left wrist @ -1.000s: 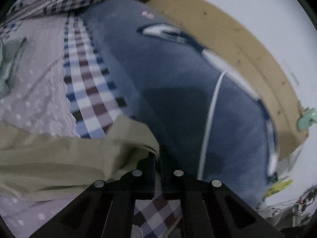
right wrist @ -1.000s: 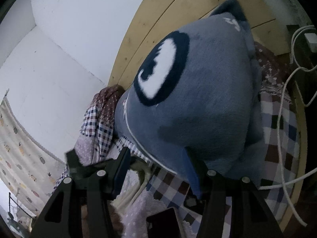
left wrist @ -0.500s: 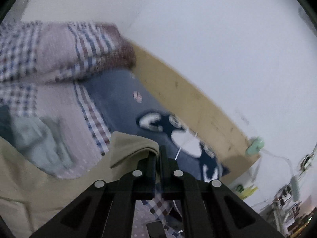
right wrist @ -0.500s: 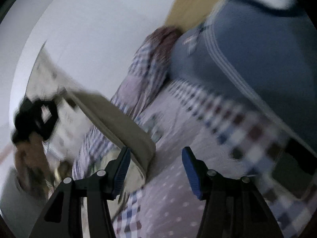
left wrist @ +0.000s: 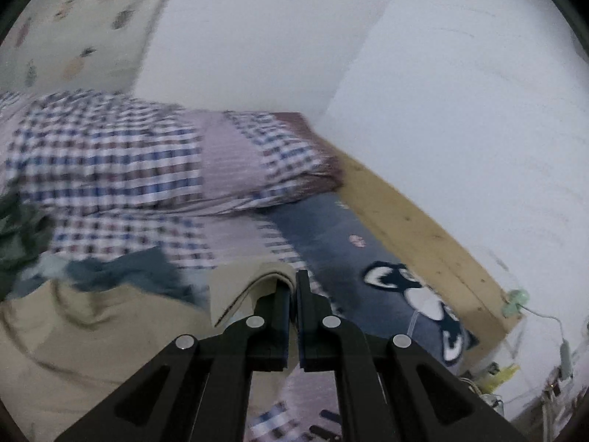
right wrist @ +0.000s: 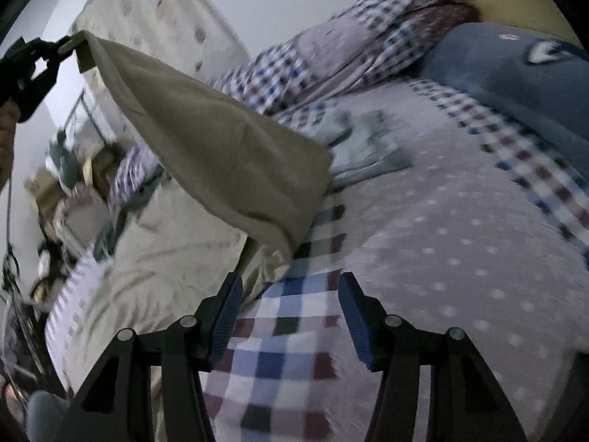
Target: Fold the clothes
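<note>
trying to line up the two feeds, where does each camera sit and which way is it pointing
Left wrist: sits on the left gripper, looking along its shut fingers across the bed toward the white wall and wooden headboard; the fingers pinch an edge of the beige garment.
Right wrist: sits on the right gripper, looking down over the bed from low; its blue-padded fingers are open and empty, and a hand shows at the far left.
Shared: both show the beige garment, the checked quilt and the blue plush; the right view also catches the left gripper lifting the garment.

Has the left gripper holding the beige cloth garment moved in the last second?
Yes. The left gripper rose: the blue plush pillow, which filled its view, now lies far below.
</note>
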The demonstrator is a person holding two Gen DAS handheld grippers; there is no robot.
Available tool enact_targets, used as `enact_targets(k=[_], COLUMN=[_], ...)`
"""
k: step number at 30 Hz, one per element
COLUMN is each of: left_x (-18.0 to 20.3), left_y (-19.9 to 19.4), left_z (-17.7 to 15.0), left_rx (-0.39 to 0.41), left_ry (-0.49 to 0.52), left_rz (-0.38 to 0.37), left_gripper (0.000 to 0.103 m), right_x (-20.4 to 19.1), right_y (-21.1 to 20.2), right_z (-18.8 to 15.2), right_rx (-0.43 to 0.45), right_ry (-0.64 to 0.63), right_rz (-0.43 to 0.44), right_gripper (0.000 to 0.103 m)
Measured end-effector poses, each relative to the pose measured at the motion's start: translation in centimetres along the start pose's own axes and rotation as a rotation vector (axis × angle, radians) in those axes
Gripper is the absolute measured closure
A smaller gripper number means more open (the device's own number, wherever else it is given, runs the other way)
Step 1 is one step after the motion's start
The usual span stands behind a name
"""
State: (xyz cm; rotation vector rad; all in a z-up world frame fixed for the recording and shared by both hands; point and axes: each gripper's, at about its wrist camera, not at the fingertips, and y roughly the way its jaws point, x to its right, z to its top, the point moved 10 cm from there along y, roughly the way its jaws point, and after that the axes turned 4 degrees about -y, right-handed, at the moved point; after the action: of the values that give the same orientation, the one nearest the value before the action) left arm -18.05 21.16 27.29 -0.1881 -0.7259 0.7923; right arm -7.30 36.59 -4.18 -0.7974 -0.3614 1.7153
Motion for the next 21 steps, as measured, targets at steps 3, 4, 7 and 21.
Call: enact_targets(k=[3,4,7,21], left_x=[-5.4,-7.0,-11.7,-27.5], left_y=[-1.5,-1.8,-3.0,-7.5], left_z=[-0.2,-0.4,-1.1,-3.7], left_rx=[0.008,0.008,0.009,0.01], left_ry=[-0.053,-0.067,-0.11,-0.25], left_rz=[0.046,0.062,0.111,0.247], left_gripper=[0.101,0.101,0.101,0.101], right_x=[-1.8,-2.4,-3.0,-3.8], right_y=[3.4,4.6,7.7,11.1], right_z=[0.2,0.3,0.0,0.0], right_rx=[-0.044,-0.057,-0.109,-0.129], right_ry=[-0.052,-0.075,-0.109,-0.244], right_rz=[-0.002,-0.012,-0.055,-0.215], right_gripper=[0.045,0.046,0.049,0.097])
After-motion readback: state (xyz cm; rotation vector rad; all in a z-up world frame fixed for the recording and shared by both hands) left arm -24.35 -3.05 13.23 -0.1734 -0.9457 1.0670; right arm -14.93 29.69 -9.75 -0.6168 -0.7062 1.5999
